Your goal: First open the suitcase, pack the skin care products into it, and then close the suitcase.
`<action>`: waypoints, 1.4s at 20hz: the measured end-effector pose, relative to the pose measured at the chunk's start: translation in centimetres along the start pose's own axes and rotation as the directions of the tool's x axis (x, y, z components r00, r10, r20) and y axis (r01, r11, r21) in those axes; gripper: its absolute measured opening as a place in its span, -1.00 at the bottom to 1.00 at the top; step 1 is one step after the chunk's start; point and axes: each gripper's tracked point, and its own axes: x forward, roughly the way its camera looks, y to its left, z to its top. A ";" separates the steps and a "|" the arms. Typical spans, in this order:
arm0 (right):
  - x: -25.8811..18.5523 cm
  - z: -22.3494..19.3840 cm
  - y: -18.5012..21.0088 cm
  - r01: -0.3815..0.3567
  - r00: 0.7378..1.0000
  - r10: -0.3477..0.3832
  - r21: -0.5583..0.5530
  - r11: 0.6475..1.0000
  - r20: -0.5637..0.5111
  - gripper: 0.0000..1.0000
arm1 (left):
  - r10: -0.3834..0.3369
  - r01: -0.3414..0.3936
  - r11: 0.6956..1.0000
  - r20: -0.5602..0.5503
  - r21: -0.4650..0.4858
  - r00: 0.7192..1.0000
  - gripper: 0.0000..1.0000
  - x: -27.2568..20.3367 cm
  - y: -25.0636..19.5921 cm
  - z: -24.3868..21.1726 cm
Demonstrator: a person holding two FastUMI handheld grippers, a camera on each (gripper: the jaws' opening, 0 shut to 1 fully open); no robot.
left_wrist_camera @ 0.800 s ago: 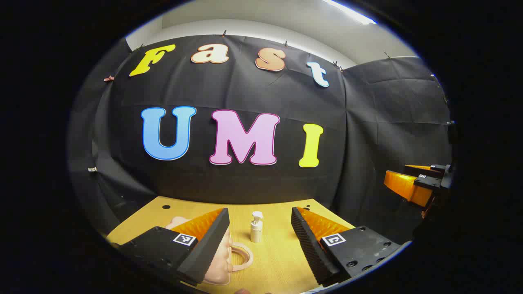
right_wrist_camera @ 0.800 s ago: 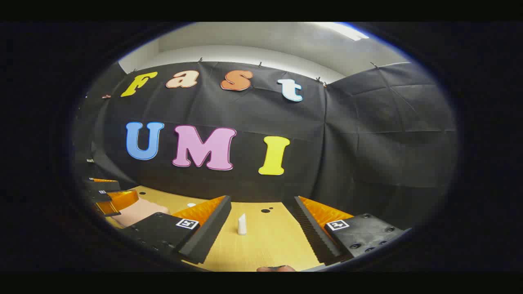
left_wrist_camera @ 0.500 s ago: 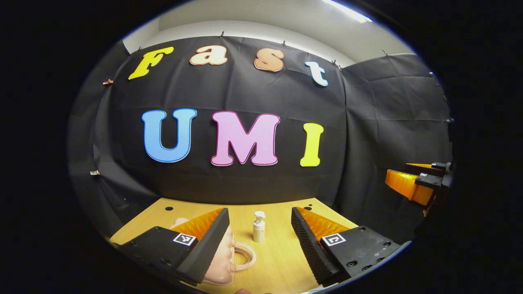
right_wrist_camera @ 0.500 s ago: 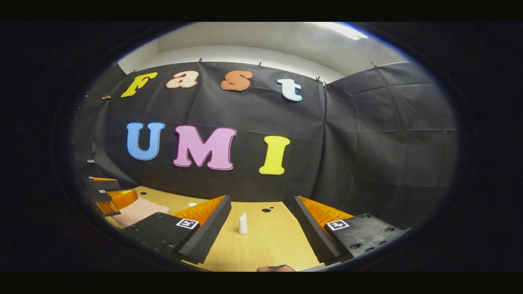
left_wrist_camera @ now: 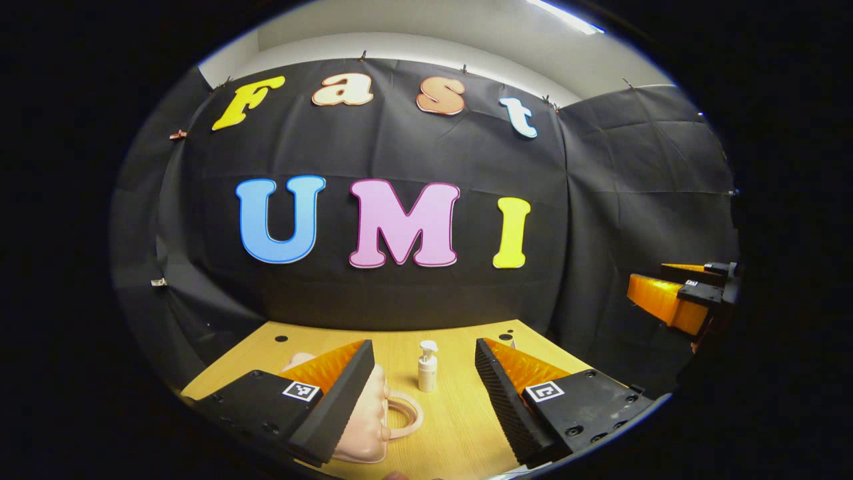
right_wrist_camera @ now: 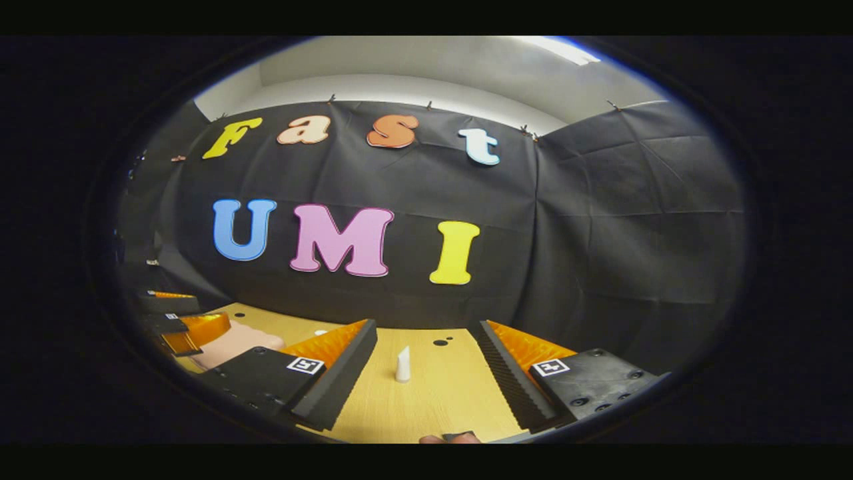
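Plainly, we hold both the left claw [left_wrist_camera: 424,390] and right claw [right_wrist_camera: 426,373] wide open and empty above the worktop [left_wrist_camera: 460,427], where the pink suitcase [left_wrist_camera: 363,433] looks light and stiff, best taken by its looped handle [left_wrist_camera: 405,420].

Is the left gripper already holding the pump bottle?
No: in the left gripper view the pump bottle stands alone on the table, farther off, and the left gripper is open and empty.
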 end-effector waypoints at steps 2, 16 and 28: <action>-0.2 -0.1 -0.2 0.003 1.000 -0.003 -0.002 1.000 -0.003 0.94 | -0.016 0.015 1.000 -0.040 -0.025 0.999 0.92 0.5 -0.3 -1.6; 4.1 -2.3 -2.1 -0.228 0.974 0.227 -0.077 0.971 -0.025 0.96 | 0.130 -0.144 0.989 -0.537 0.016 0.834 0.94 12.9 1.7 -21.6; 11.0 -6.6 -5.0 -0.340 0.937 0.335 -0.028 0.940 -0.098 0.94 | 0.209 -0.135 0.976 -0.588 0.168 0.781 -0.81 15.7 2.9 -20.5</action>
